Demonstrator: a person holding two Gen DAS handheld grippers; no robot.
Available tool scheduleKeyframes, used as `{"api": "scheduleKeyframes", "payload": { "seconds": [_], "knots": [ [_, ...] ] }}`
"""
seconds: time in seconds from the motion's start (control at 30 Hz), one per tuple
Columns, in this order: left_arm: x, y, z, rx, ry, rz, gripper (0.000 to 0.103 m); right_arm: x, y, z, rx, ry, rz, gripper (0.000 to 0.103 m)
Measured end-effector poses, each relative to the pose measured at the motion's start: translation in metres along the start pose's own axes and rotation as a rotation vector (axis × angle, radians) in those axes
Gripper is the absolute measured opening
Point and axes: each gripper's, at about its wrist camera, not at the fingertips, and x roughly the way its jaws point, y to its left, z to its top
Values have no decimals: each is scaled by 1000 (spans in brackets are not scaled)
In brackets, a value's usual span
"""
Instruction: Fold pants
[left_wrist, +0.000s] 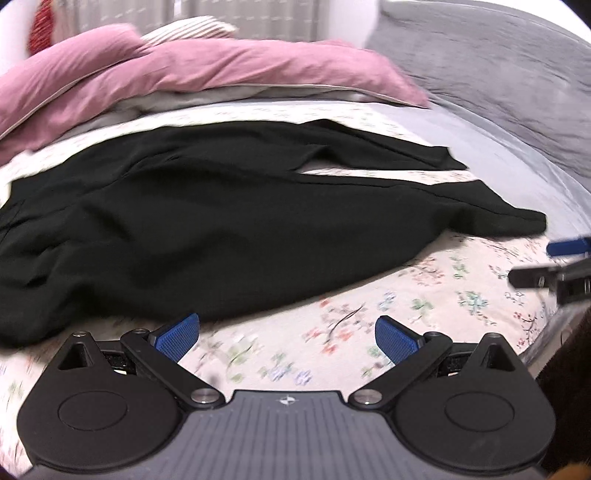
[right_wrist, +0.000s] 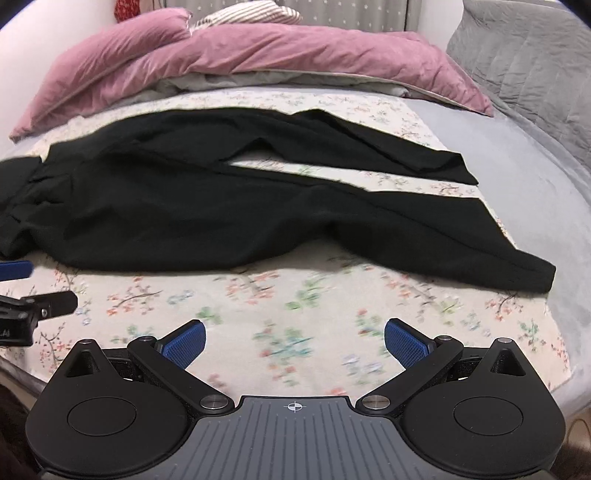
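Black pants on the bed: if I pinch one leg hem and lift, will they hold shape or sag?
Probably sag: the black pants lie rumpled and limp on the floral sheet. Likely light, since the cloth looks thin. The far leg may drag along.

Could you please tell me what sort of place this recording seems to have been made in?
Most likely a bedroom at home: black pants lie spread on a bed with a floral sheet, a pink duvet is bunched at the far side, and a grey quilt lies to the right.
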Motion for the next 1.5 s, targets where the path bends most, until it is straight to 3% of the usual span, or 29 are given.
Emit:
{"api": "scheduleKeyframes", "payload": {
  "seconds": [0.13,0.33,0.4,0.53,0.73,0.9,1.13,1.2,1.3,1.33,1.37,1.4,1.5],
  "knots": [
    [14,-7,11,36,12,-53,103,-1,-47,3,7,-12,-79,102],
    [43,-22,38,112,40,-159,96,6,-132,14,144,-7,-187,100],
    [54,-25,53,135,40,-192,93,12,-170,20,233,-6,-194,100],
    [81,-33,82,187,54,-256,89,20,-200,24,302,-6,-207,97],
    [132,-51,121,370,65,-279,83,36,-236,25,354,16,-250,91],
    [177,-50,142,396,114,-318,67,52,-273,20,456,28,-208,84],
    [203,-50,152,420,141,-349,67,77,-286,14,500,56,-142,57],
    [207,-53,156,435,144,-343,72,79,-286,14,498,51,-132,48],
    [215,-57,162,452,195,-350,74,81,-285,16,491,37,-137,40],
    [216,-57,164,456,205,-345,72,82,-284,18,489,33,-136,33],
    [216,-58,164,458,209,-334,51,83,-284,19,487,30,-133,28],
    [215,-59,165,455,212,-314,19,83,-283,20,482,24,-133,26],
    [208,-65,160,456,193,-259,15,79,-279,21,458,-6,-141,19]
  ]
}}
